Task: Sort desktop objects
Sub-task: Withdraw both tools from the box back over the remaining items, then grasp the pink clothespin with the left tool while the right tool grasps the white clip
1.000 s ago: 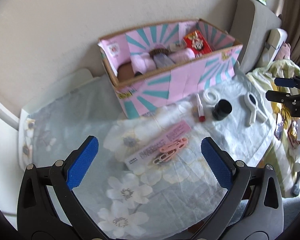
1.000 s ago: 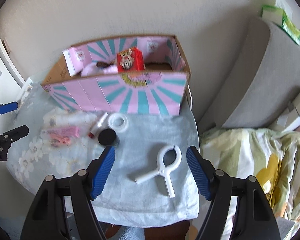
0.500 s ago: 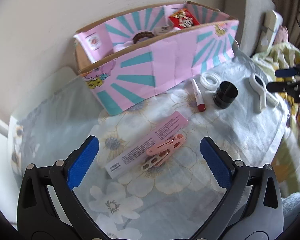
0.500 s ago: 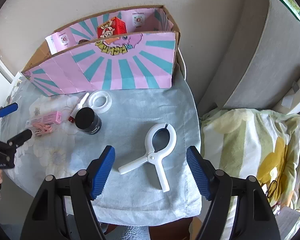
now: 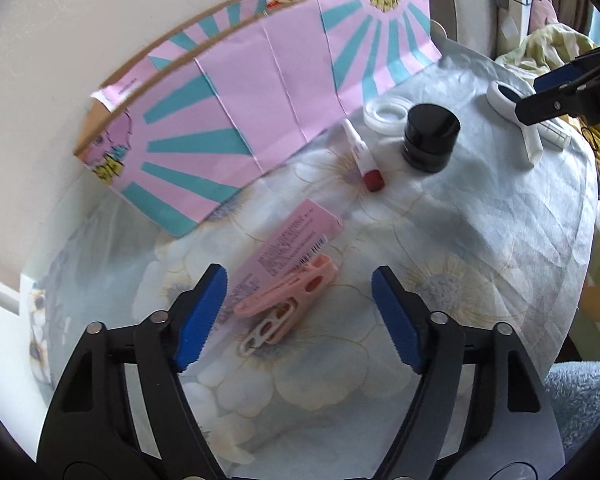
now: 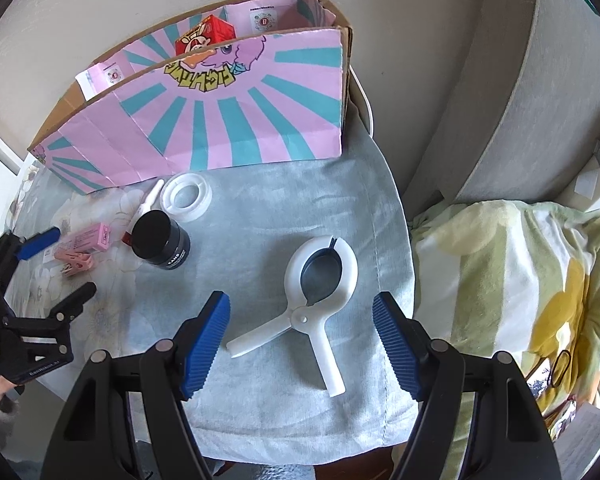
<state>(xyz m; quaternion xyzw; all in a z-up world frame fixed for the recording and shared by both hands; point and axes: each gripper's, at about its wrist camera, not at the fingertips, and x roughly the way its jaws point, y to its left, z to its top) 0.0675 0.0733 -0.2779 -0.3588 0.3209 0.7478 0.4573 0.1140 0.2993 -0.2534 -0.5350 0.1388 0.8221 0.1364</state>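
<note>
A pink clothespin lies on a slim pink carton on the flowered tablecloth. My left gripper hangs low over it; its jaws are closing with the clothespin between them, the pads clear of it. The left gripper also shows at the left edge of the right wrist view. A large white clamp lies flat near the table's right side. My right gripper stands open above it, its pads apart from the handles. A black jar, a white tape roll and a red-capped tube lie between.
A pink and teal cardboard box stands along the wall at the back, with a red packet inside. A grey cushion and a flowered blanket sit past the table's right edge.
Both grippers have sunk closer to the table. The left one's jaws have narrowed around the pink clothespin. The right one now sits lower over the white clamp, its opening unchanged.
</note>
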